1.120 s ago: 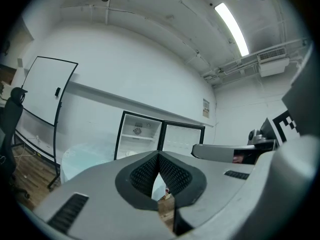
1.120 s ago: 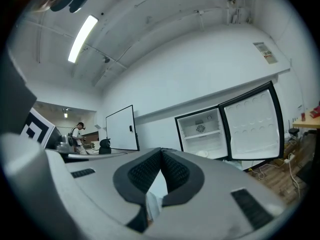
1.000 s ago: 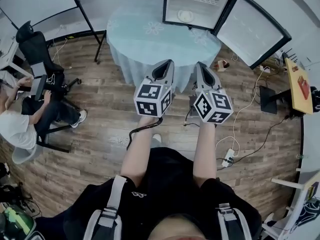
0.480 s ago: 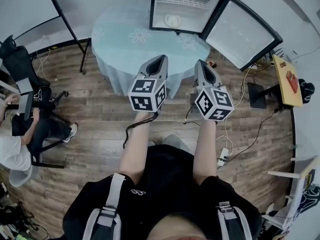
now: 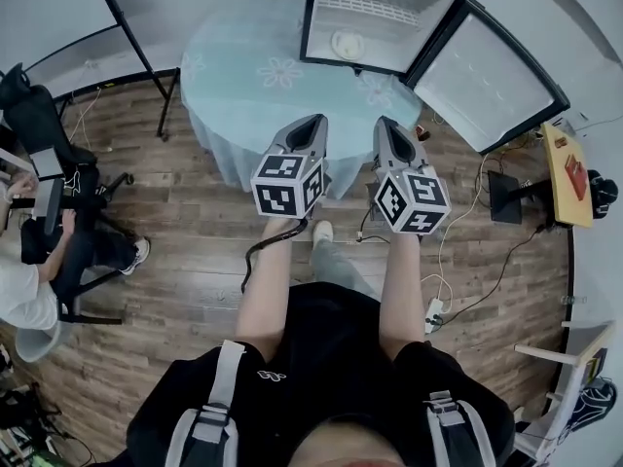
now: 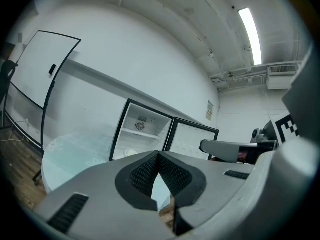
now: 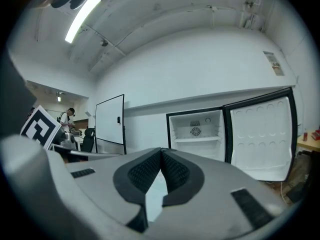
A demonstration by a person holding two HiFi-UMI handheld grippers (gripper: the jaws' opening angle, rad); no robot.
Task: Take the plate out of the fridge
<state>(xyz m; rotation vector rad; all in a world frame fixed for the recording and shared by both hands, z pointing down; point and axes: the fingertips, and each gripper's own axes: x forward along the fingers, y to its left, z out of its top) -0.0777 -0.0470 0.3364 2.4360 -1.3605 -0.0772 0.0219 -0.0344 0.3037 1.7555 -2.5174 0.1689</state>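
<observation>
A small black fridge point(image 5: 321, 17) stands on a round table with its door point(image 5: 487, 71) swung open to the right. A white plate point(image 5: 347, 44) lies on its lower shelf. My left gripper point(image 5: 310, 125) and right gripper point(image 5: 386, 126) hover side by side over the floor, short of the table's near edge, both pointing at the fridge. Both are shut with nothing between the jaws. The left gripper view shows the fridge point(image 6: 142, 134) and a bit of the plate point(image 6: 131, 153). In the right gripper view the fridge point(image 7: 197, 134) is open and my jaws hide the plate.
The table has a pale blue cloth point(image 5: 253, 76) that hangs to the floor. A whiteboard stand point(image 5: 127, 27) is at the left, with a seated person point(image 5: 39, 261) beside office chairs. Cables and a power strip point(image 5: 433, 311) lie on the wood floor at the right.
The view has shifted a little as the person steps nearer the table; one foot now shows ahead on the floor. Both grippers stay shut and side by side.
</observation>
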